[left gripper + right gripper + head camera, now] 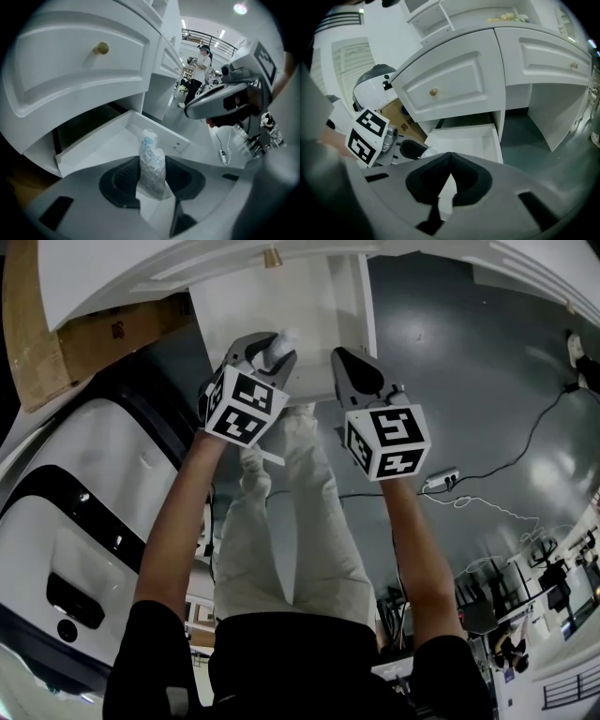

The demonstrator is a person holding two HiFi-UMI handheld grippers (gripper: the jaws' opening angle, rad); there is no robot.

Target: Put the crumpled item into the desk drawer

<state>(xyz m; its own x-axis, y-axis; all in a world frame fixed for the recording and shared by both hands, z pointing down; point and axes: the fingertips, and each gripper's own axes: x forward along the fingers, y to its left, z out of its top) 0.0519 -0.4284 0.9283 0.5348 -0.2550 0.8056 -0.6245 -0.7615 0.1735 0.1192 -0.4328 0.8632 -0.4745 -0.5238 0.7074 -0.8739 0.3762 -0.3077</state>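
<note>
The crumpled item (151,157), a crushed clear plastic bottle with blue print, stands upright between the pads of my left gripper (153,172), which is shut on it. In the head view the left gripper (270,348) holds the item (284,337) over the near end of the open white desk drawer (281,306). The left gripper view shows that drawer (105,140) pulled out below a shut drawer with a brass knob (101,48). My right gripper (343,360) hangs beside the left one, its tips (450,157) meeting on nothing, in front of the drawer (464,138).
A cardboard box (103,334) and a white-and-black machine (84,521) stand left of the desk. A power strip (441,481) and cables lie on the grey floor to the right. A person (199,70) stands far off. The desk's knee opening (553,112) lies right of the drawers.
</note>
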